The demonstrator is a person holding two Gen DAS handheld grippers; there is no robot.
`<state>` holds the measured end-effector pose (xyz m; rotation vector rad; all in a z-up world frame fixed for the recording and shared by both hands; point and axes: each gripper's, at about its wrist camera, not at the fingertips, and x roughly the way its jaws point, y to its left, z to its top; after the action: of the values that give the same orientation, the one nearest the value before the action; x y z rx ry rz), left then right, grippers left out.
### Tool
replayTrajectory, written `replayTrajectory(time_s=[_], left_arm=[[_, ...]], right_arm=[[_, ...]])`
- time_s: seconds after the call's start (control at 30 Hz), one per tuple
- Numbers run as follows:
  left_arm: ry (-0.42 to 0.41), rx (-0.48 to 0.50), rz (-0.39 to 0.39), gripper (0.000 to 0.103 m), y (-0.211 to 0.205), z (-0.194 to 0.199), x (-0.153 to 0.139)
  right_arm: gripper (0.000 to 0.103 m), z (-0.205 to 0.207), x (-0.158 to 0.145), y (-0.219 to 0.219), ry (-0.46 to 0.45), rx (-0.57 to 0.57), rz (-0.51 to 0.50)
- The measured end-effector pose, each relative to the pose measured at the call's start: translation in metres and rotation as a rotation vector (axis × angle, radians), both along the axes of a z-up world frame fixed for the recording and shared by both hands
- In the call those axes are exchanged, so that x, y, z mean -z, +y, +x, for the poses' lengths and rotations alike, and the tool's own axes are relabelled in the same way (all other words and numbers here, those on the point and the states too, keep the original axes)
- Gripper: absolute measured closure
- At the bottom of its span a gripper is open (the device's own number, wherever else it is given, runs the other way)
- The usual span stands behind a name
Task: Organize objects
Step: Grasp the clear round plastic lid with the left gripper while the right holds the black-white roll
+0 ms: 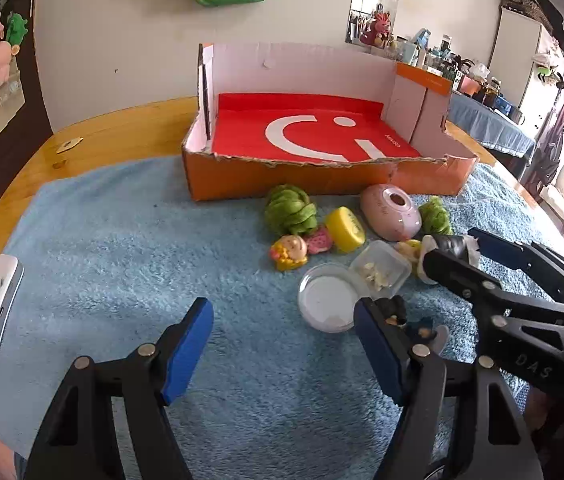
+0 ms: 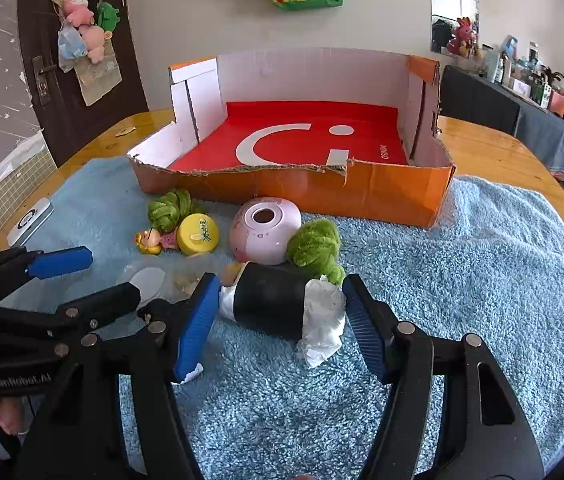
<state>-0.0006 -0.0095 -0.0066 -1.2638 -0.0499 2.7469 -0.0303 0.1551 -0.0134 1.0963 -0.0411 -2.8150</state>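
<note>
Your right gripper (image 2: pixel 280 326) stands apart, its pads flanking the black roll (image 2: pixel 270 304) lying on the blue towel (image 2: pixel 461 280), mid-towel, not clamped. Left gripper (image 1: pixel 282 354) also apart, empty, near the towel's near edge. Roll looks light and stiff, with soft crumpled white wrap at the ends; take it across the black middle. Beyond: toy cluster, then orange box (image 2: pixel 361 192) at the far edge.

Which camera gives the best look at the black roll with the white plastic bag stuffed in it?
The right wrist view. There the black roll lies close and whole between the open right claw, white plastic at both ends. The left wrist view shows only part of it, far right, behind a claw finger.
</note>
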Motion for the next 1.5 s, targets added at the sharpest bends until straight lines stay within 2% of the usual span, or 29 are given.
replayTrajectory(time_s=[0.37, 0.47, 0.6, 0.8, 0.9, 1.1, 1.23, 1.27, 1.33, 1.5], left_arm=[[0.021, 0.050, -0.046, 0.029, 0.009, 0.004, 0.000], [0.002, 0.048, -0.047, 0.028, 0.008, -0.001, 0.005], [0.000, 0.041, -0.092, 0.028, 0.006, -0.008, 0.010], [0.000, 0.058, -0.069, 0.028, 0.003, -0.014, 0.009], [0.013, 0.094, -0.069, 0.024, 0.010, -0.012, 0.007], [0.010, 0.054, -0.096, 0.021, 0.007, -0.019, 0.011], [0.010, 0.044, -0.077, 0.021, 0.003, -0.022, 0.013], [0.011, 0.041, -0.077, 0.021, 0.003, -0.023, 0.013], [0.015, 0.043, -0.071, 0.026, 0.005, -0.023, 0.013], [0.020, 0.052, -0.060, 0.043, 0.009, -0.023, 0.011]], right_arm=[[0.042, 0.004, -0.002, 0.021, -0.023, 0.073, 0.000], [0.042, 0.003, -0.002, 0.022, -0.028, 0.074, -0.008], [0.041, 0.004, -0.001, 0.016, -0.026, 0.065, 0.020], [0.039, 0.003, 0.001, 0.015, -0.026, 0.072, 0.037], [0.030, 0.005, 0.002, 0.013, -0.028, 0.065, 0.047], [0.030, 0.003, 0.004, 0.017, -0.032, 0.079, 0.040], [0.031, 0.001, 0.005, 0.019, -0.039, 0.080, 0.033], [0.034, 0.001, 0.005, 0.018, -0.040, 0.076, 0.034], [0.040, 0.001, 0.005, 0.016, -0.042, 0.064, 0.028], [0.041, 0.001, 0.004, 0.017, -0.042, 0.063, 0.023]])
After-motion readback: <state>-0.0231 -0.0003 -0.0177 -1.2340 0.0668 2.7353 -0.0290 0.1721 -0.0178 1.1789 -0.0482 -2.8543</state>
